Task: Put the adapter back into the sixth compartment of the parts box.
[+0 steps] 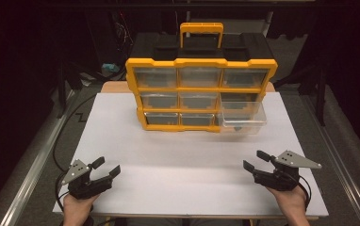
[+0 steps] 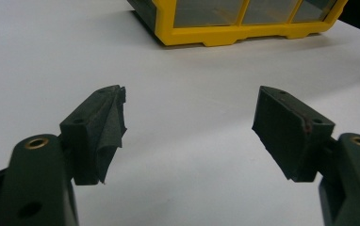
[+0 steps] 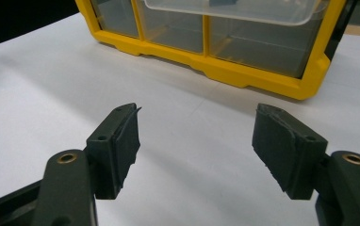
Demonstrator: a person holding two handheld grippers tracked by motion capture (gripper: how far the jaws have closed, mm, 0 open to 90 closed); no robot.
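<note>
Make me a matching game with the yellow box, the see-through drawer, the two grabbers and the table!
Things:
1. organizer frame
2. clear drawer
3. left gripper and right gripper
4. table

Descriptions:
A. white
B. pulled out
C. yellow
D. open, holding nothing

Pairs: 1-C, 2-B, 3-D, 4-A

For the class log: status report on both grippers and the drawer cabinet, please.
Left gripper open, right gripper open, both empty. Yellow cabinet upright; right middle drawer pulled out. Table between them.
</note>
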